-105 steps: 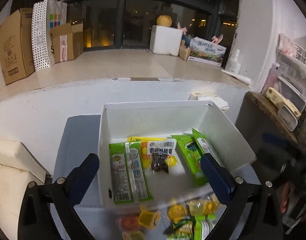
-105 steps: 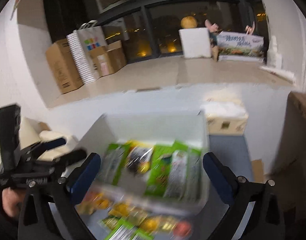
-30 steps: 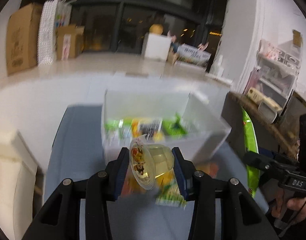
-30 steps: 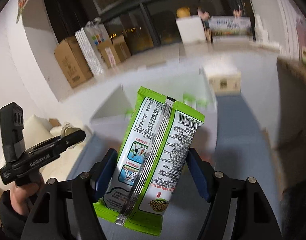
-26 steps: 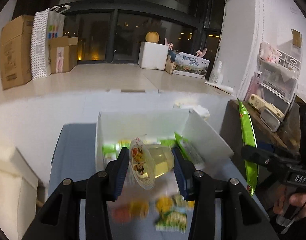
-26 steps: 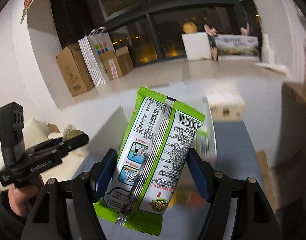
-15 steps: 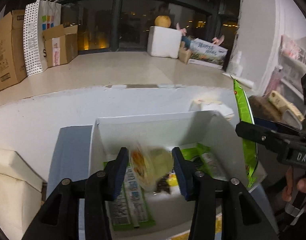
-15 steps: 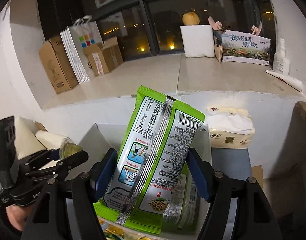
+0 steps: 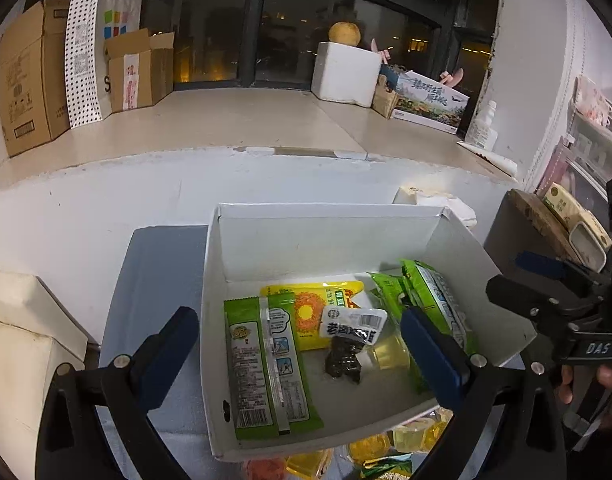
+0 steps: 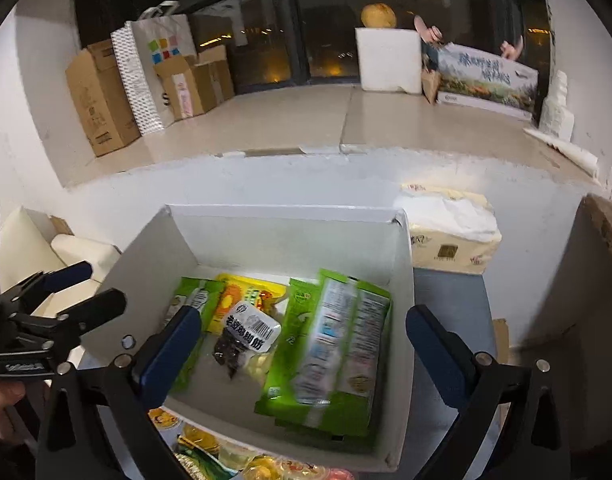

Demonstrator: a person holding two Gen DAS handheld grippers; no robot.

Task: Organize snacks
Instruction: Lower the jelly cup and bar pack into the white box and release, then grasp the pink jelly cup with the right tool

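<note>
Now both tools are empty: the left hand-held gripper (image 9: 301,344) is opening wide with nothing between its fingers, and the right hand-held gripper (image 10: 303,340) is opening wide too, also bare. A second ago the left one pinched a clear jelly cup (image 9: 388,354), which now lies in the lower right of the white box (image 9: 330,216), beside the dark snack pouch (image 9: 348,340). The green packet (image 10: 338,344) that the right one carried has dropped, blurred, onto the other green packs at the box's right side. At the bottom edge of both views, loose jelly cups (image 9: 380,444) wait on the desk (image 9: 157,264), so more trips look needed.
</note>
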